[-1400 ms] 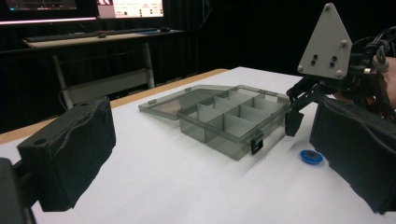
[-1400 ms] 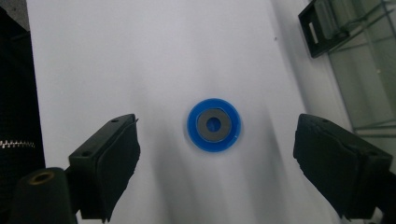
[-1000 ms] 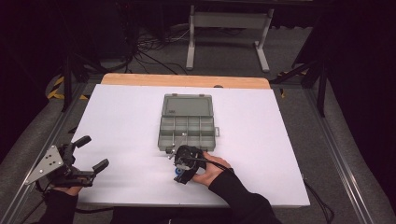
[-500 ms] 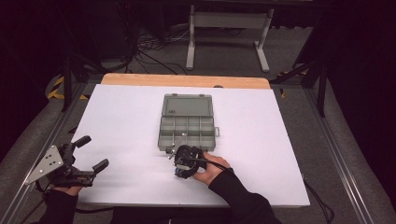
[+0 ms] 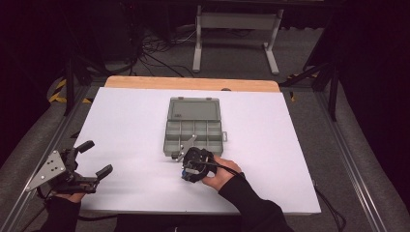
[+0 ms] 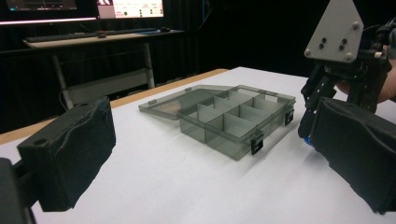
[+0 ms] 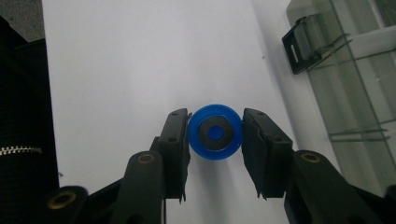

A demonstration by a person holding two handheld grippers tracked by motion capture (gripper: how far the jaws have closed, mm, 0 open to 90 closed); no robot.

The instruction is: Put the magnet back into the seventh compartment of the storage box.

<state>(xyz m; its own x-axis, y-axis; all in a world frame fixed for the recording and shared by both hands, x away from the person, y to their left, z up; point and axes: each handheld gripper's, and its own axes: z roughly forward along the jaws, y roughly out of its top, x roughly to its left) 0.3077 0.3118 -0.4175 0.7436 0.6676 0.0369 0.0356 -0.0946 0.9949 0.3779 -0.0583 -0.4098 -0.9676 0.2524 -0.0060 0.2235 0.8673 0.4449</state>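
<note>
A small blue round part (image 7: 215, 145) with a dark ring in its middle lies on the white table, and my right gripper (image 7: 215, 116) is shut on it, a jaw pressing each side. In the high view that gripper (image 5: 186, 170) sits just in front of the open grey compartment box (image 5: 193, 126), near its left front corner. The box's lid lies flat behind it and its compartments look empty. My left gripper (image 5: 96, 158) rests open near the table's front left, nothing between its jaws. In the left gripper view the box (image 6: 233, 116) stands ahead, with the right gripper (image 6: 327, 88) beside it.
The white table (image 5: 290, 145) has a wooden strip (image 5: 193, 83) along its far edge. Metal rails run down both sides. A black latch (image 7: 303, 42) hangs on the box's front wall, close to the right gripper. A desk frame (image 5: 237, 29) stands on the floor beyond.
</note>
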